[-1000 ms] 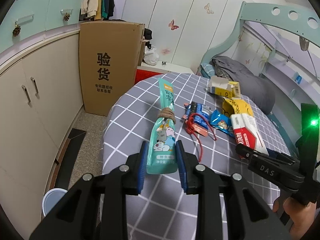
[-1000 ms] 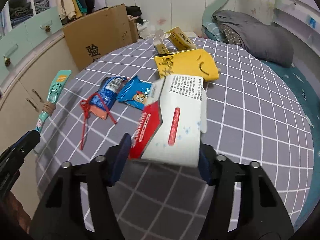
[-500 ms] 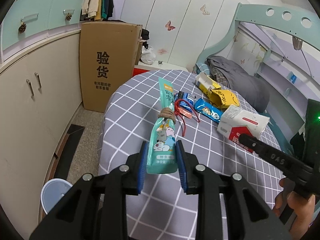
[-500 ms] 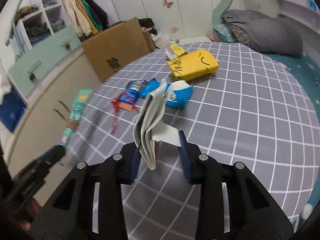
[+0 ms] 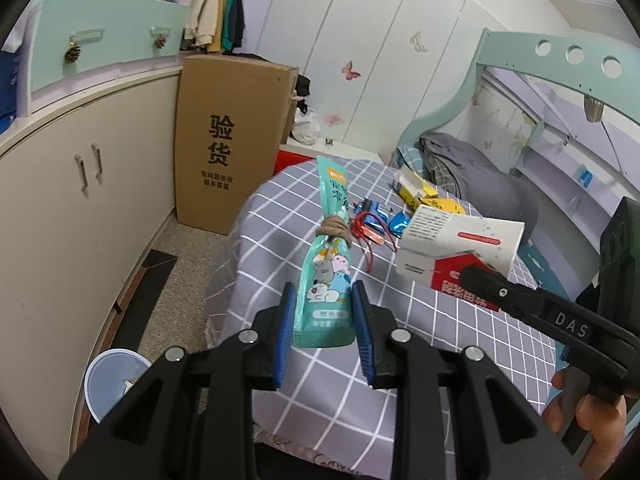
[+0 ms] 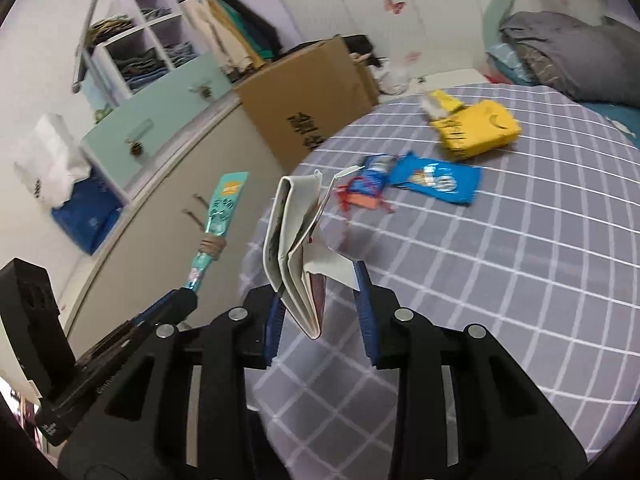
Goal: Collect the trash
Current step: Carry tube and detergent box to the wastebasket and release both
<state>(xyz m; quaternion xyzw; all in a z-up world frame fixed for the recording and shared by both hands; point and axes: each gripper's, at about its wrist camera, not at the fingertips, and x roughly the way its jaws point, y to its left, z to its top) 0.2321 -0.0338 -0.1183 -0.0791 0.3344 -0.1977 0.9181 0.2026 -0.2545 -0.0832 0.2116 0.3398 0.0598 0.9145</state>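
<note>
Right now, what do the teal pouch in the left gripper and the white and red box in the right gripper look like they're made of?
Teal pouch: looks like glossy printed plastic film, going by its sheen, cinched with what seems to be brown twine.

White and red box: looks like thin matte paperboard; it is folded flat with sharp creases, and the right wrist view shows a plain greyish inside.

We see the left gripper (image 5: 323, 330) pitched downward, its blue pads (image 5: 285, 336) clamped on the base of a teal snack pouch (image 5: 328, 276). The right gripper (image 6: 318, 312), likewise angled down, has just been closing, with a flattened white-and-red carton (image 6: 294, 248) between its pads. A hand (image 5: 588, 420) grips its handle.
</note>
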